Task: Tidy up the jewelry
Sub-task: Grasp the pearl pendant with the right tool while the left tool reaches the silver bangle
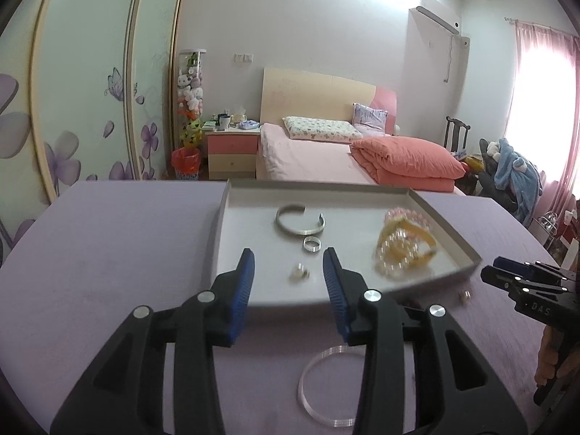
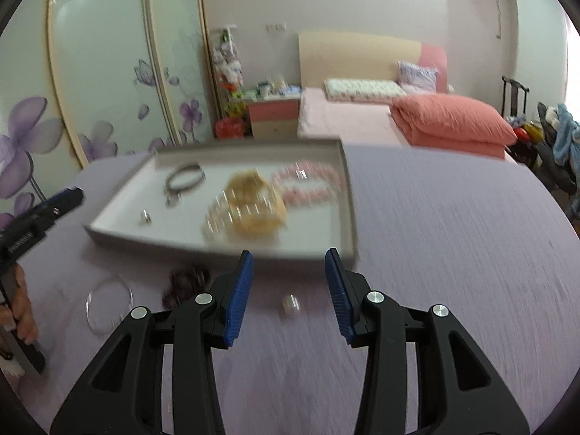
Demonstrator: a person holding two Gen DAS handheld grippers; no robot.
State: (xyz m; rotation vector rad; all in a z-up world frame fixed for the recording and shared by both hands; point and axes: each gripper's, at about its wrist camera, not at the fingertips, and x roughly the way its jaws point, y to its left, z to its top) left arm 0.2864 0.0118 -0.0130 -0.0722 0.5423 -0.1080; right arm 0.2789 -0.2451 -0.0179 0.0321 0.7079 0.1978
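your counter (image 1: pixel 108 246) is the biggest thing here, covered in a purple cloth that gives the small bits a plain backdrop. on it sits the grey tray (image 1: pixel 232 224), shallow-walled, probably so pieces can be dropped in from above and stay put.

inside the tray lie a yellow-and-clear bead bracelet pile (image 1: pixel 406 250) with a pink bead bracelet (image 2: pixel 308 185) behind it, grouped to the right side; a silver cuff (image 1: pixel 300 220), a silver ring (image 1: pixel 312 245) and a small earring-like piece (image 1: pixel 299 273) lie apart on the left, so like seems to go with like.

outside the tray, on the cloth and not yet sorted: a clear bangle (image 1: pixel 331 386) near the front edge, a dark bead cluster (image 2: pixel 186 284), too blurred to name better, and a small clear ring (image 2: pixel 290 304).

your left gripper (image 1: pixel 289 272) hangs over the tray's near edge, jaws partly apart and holding nothing; the small piece shows between them but lies on the tray floor, untouched. your right gripper (image 2: pixel 289 272) is also partly open and empty, aimed down at the cloth with the small clear ring just ahead between its fingers. that ring looks like your next pick; it is tiny, so a low, centred pinch seems wise.
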